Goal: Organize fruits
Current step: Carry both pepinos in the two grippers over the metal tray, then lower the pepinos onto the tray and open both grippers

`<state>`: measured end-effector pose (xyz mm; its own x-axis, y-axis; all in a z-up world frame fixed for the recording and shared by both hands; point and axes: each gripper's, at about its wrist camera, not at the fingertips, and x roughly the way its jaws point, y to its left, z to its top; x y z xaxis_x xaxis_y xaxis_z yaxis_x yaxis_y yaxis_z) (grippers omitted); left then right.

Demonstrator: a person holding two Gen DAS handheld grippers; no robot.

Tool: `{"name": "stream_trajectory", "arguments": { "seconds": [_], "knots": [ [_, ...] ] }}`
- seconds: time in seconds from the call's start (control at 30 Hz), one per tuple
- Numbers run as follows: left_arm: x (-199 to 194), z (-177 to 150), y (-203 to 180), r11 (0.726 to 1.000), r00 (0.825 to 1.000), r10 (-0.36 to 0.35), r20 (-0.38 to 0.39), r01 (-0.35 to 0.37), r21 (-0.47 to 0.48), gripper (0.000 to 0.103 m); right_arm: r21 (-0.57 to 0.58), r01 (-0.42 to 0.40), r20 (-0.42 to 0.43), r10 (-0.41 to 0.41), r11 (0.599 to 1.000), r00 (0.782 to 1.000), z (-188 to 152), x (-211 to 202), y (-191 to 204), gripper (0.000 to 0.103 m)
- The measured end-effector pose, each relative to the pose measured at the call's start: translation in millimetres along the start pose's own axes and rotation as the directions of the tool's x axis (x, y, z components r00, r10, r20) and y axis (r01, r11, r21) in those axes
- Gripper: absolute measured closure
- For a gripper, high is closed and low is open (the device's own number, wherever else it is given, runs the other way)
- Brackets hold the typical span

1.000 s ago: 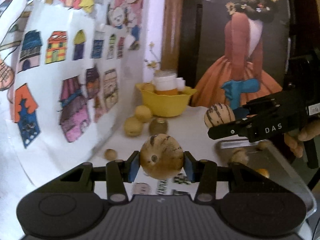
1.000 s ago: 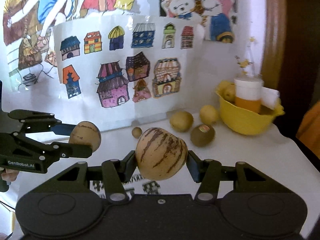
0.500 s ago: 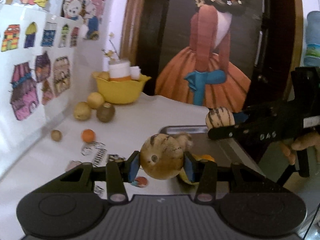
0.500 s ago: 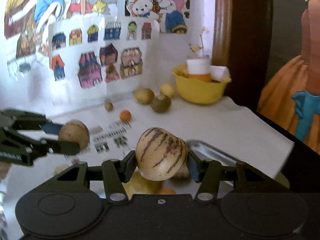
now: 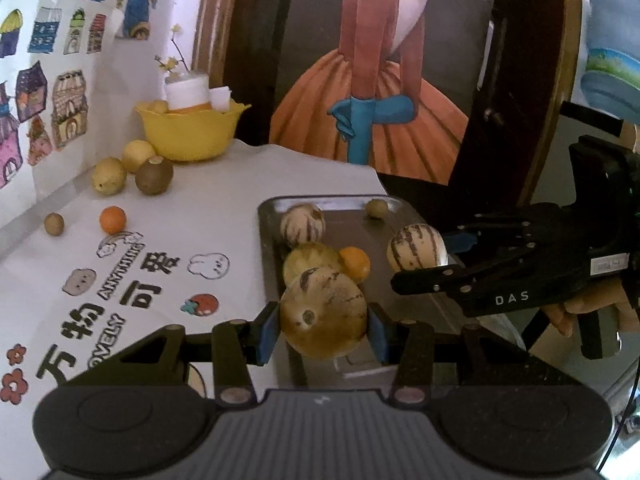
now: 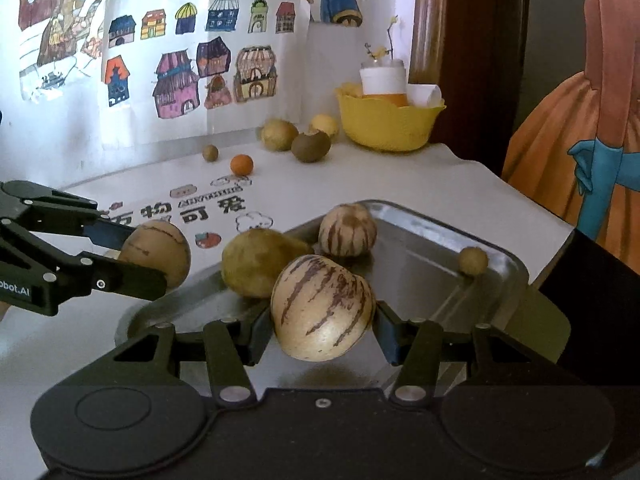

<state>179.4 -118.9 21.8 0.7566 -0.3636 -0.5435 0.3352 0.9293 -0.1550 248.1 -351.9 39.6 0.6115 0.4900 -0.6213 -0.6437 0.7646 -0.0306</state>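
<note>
**Two striped melons above the tray**

We see a tan, brown-striped round melon (image 5: 323, 317) clamped in our left claw (image 5: 323, 326) and a paler striped melon (image 6: 322, 307) gripped by our right claw (image 6: 322, 322), both over the steel tray (image 6: 496, 256); a yellow bowl (image 6: 386, 126) sits at one o'clock on the tabletop (image 6: 360, 176).

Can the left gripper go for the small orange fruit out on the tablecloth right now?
Probably not yet. The left gripper is shut on a striped melon, so its jaws are full. The orange fruit itself lies in the open, nothing around it.
</note>
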Motion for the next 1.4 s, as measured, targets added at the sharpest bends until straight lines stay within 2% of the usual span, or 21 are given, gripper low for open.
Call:
{"name": "stream_trajectory", "arguments": {
  "seconds": [0.9,1.4],
  "knots": [
    [17.0,-15.7,-7.4,0.999,0.998,0.014,-0.06,-0.011,0.043,0.053,-0.055,0.02,-0.025,-0.021,0.998,0.999,-9.6,17.0,6.4,0.047],
    [15.8,-19.1,-8.1,0.998,0.999,0.011,-0.046,-0.009,0.059,0.051,-0.042,0.023,-0.01,-0.024,0.999,1.0,-9.3,17.3,5.3,0.046]
  ]
}}
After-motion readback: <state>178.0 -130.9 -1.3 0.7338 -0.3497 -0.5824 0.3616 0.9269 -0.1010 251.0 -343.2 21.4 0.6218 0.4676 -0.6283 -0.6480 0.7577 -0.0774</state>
